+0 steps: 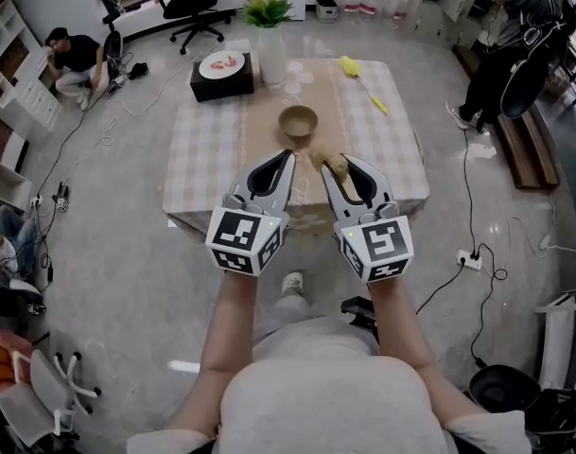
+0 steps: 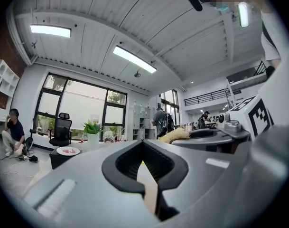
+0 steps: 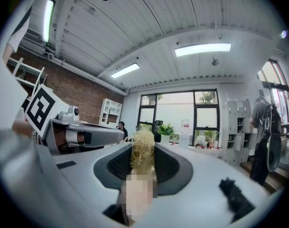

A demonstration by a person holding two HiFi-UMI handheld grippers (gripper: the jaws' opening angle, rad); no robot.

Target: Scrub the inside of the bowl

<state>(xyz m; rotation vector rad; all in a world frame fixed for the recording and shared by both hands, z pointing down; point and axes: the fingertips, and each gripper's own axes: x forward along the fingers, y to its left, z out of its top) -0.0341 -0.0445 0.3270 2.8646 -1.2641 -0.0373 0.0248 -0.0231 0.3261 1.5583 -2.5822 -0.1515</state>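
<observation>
One plant (image 1: pixel 267 9), plate (image 1: pixel 221 62) behind bowl (image 1: pixel 298 119)

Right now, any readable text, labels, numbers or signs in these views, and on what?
None readable.
Cubes on left claw and right claw: black-and-white square marker patterns, no letters or digits.
Brush in right claw: no print shows.
Far containers: labels too small to read.

Left gripper (image 2: pixel 143 144), jaws together.
</observation>
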